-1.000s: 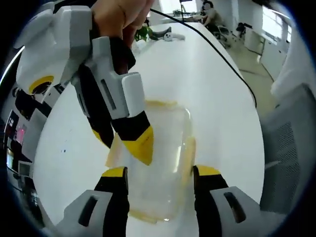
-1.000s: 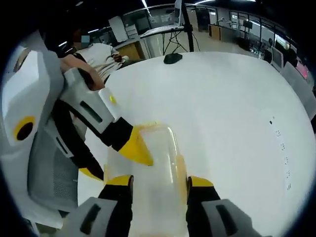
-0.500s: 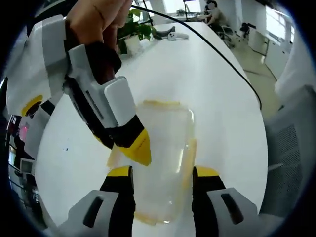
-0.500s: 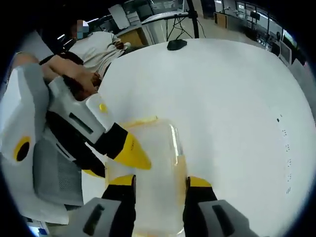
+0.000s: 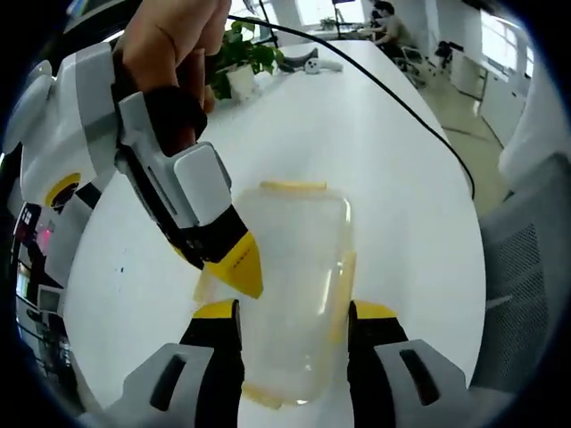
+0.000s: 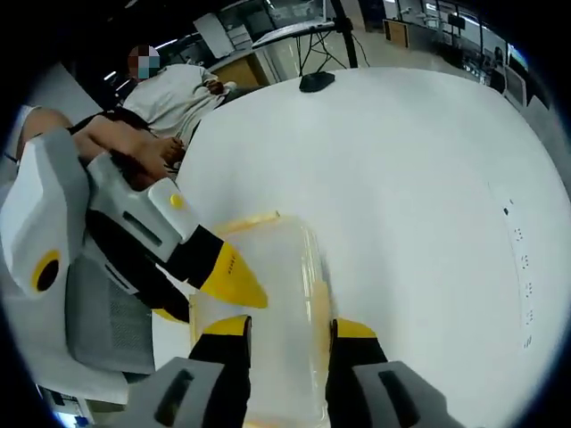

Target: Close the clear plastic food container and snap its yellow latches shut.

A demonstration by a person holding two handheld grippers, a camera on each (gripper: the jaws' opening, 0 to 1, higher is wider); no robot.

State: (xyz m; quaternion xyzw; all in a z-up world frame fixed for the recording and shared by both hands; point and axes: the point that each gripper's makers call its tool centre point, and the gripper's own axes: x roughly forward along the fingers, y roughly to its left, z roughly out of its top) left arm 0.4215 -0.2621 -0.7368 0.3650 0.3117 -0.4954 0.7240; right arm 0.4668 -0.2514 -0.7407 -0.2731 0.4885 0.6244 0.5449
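On the white table (image 5: 393,178) lies the clear plastic food container (image 5: 290,276), its lid down and flat, with pale yellow latches showing along its edges: one at the far short end (image 5: 293,186), one on the long side (image 5: 343,285) and one at the near end. From the left gripper view, the left gripper (image 5: 293,314) stands over the near end of the container with its two yellow-tipped jaws parted to either side of the box, one outside each long wall; whether they press on the walls or just flank them I cannot tell. The right gripper (image 5: 234,265) comes into that view from the upper left, held by a bare hand (image 5: 169,45), its yellow tip pointing down at the container's long edge, at or just above the latch there; how its jaws stand is not clear from this angle. From the right gripper view, the right gripper (image 6: 287,328) has its own jaws spread to straddle the container (image 6: 263,294) by its long sides, and the left gripper (image 6: 223,278) enters from the left with its yellow tip over the lid's edge. A black cable (image 5: 384,85) runs across the table, and a potted plant (image 5: 239,62) stands at the far end. A grey mesh chair (image 5: 526,267) is beside the table
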